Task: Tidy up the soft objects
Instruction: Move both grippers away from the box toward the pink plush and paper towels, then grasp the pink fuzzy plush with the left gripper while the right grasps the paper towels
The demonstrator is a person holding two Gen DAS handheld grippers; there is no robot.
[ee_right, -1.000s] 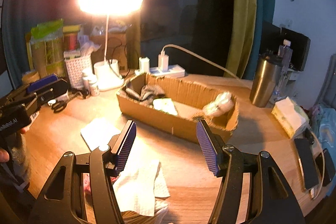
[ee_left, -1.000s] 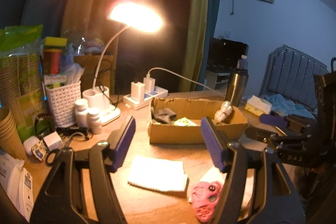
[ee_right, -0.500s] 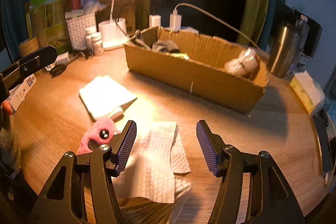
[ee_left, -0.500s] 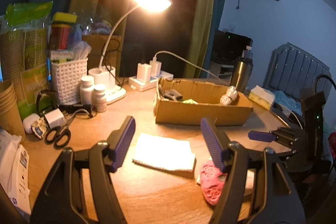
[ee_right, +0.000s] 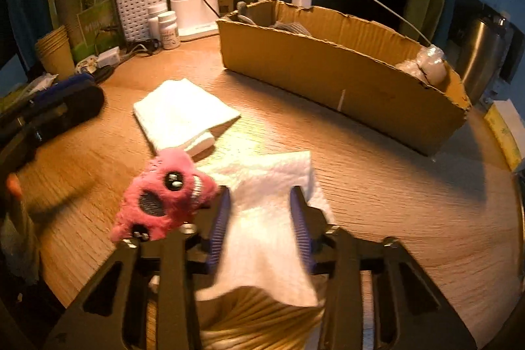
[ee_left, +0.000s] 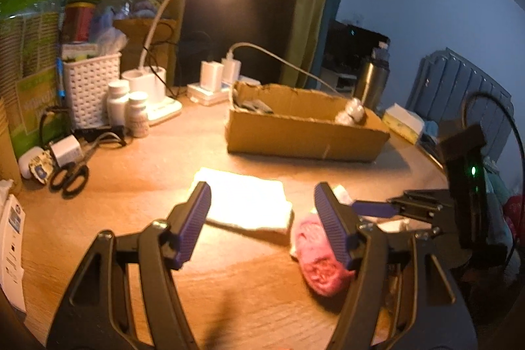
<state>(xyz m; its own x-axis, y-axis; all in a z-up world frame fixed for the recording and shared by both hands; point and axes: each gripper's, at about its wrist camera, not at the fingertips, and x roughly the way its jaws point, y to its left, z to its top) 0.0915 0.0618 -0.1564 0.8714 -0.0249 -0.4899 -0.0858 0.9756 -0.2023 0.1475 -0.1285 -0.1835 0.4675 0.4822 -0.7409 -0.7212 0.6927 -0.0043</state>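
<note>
The right gripper (ee_right: 259,218), jaws narrowed around the paper towel (ee_right: 272,202), has the pink plush toy (ee_right: 164,199) touching its left finger; the left gripper (ee_left: 262,218) is wide.

On the tabletop (ee_right: 377,186), seen from the right wrist, the plush toy (ee_right: 164,195) is sitting at 10 o'clock of the paper towel (ee_right: 269,209), the folded cloth (ee_right: 180,113) is lying at 12 o'clock of the toy, and the cardboard box (ee_right: 341,81) is standing at 1 o'clock behind both, holding a sock (ee_right: 292,27).
</note>
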